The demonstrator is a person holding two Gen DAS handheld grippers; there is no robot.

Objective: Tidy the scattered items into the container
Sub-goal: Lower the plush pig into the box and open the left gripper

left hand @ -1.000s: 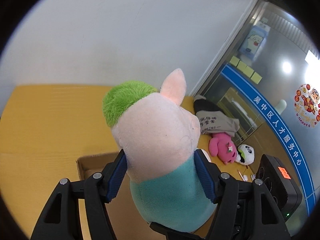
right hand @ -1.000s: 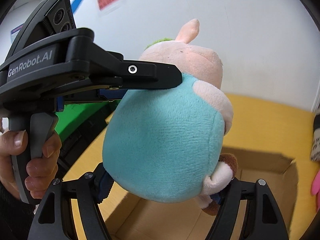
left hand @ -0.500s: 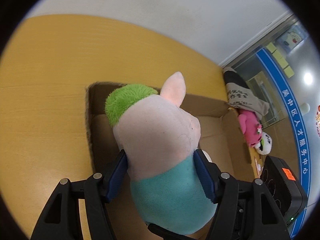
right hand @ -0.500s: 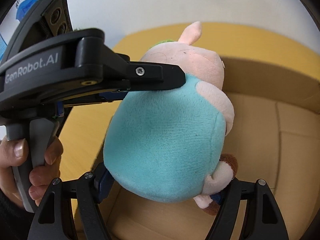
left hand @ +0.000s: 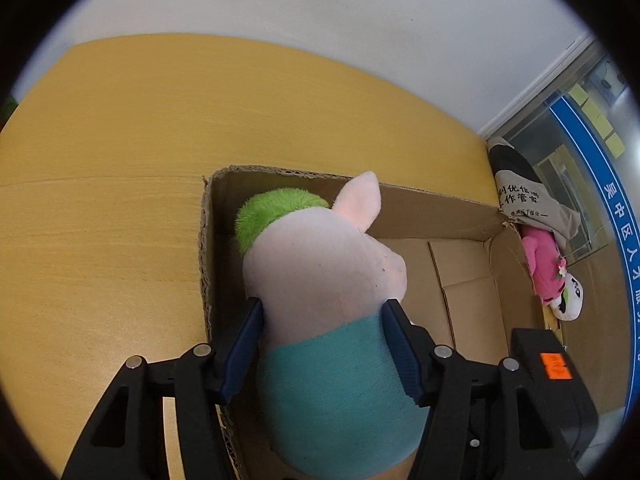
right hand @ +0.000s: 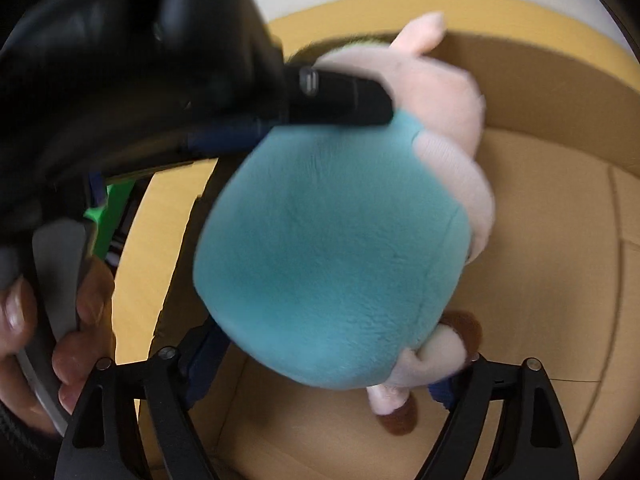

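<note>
A pig plush (left hand: 320, 280) with pink head, green cap and teal body hangs tilted inside the open cardboard box (left hand: 280, 170). My left gripper (left hand: 324, 308) clamps it at the neck; its jaws are closing, and both blue pads press on the plush. In the right wrist view the teal belly of the pig plush (right hand: 328, 240) fills the middle, above the box floor (right hand: 560, 280). My right gripper (right hand: 326, 368) sits around the plush's lower body and brown-soled feet. Its jaws are opening, and the pads stand just off the plush. A hand (right hand: 80, 320) holds the left gripper's handle.
The box stands on a yellow wooden table (left hand: 120, 160) against a white wall. Past the box's right end lie a pink plush (left hand: 542, 264), a small panda plush (left hand: 568, 300) and a beige printed cloth bag (left hand: 520, 200). A glass partition is behind them.
Both grippers came down with the pig plush, from above the box to inside its walls. The right gripper's jaws have spread wider and come off the plush.
</note>
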